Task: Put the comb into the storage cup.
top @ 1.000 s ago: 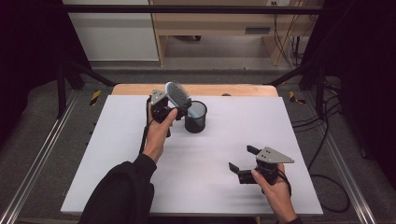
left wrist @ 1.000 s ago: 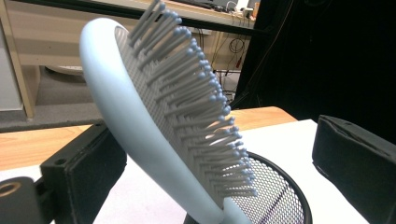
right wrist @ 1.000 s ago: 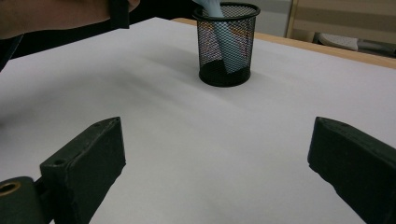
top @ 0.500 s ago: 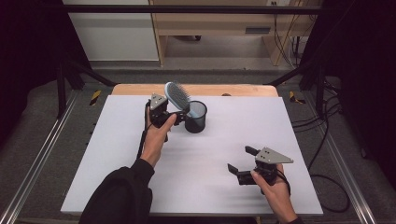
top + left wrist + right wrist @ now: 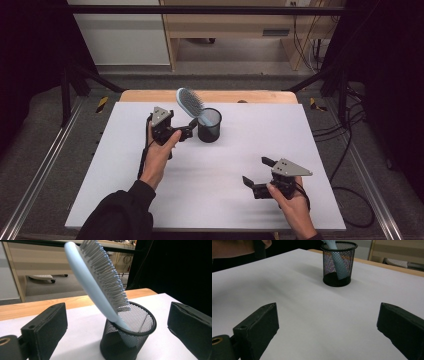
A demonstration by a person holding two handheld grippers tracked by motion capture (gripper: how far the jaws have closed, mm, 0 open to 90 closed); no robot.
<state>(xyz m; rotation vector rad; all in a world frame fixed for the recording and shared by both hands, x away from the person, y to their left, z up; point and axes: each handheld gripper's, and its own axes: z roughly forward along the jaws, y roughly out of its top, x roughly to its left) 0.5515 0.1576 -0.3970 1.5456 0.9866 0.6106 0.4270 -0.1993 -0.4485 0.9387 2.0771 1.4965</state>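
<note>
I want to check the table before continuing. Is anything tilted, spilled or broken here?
Nothing is spilled or broken. The hairbrush stands handle-down in the mesh cup and leans to one side against its rim; the cup itself stands upright. The left gripper is open beside it.

Both claws (image 5: 187, 131) (image 5: 256, 175) agape, empty.

Bright, even overhead light, soft shadows, dark surroundings, slightly soft focus.
</note>
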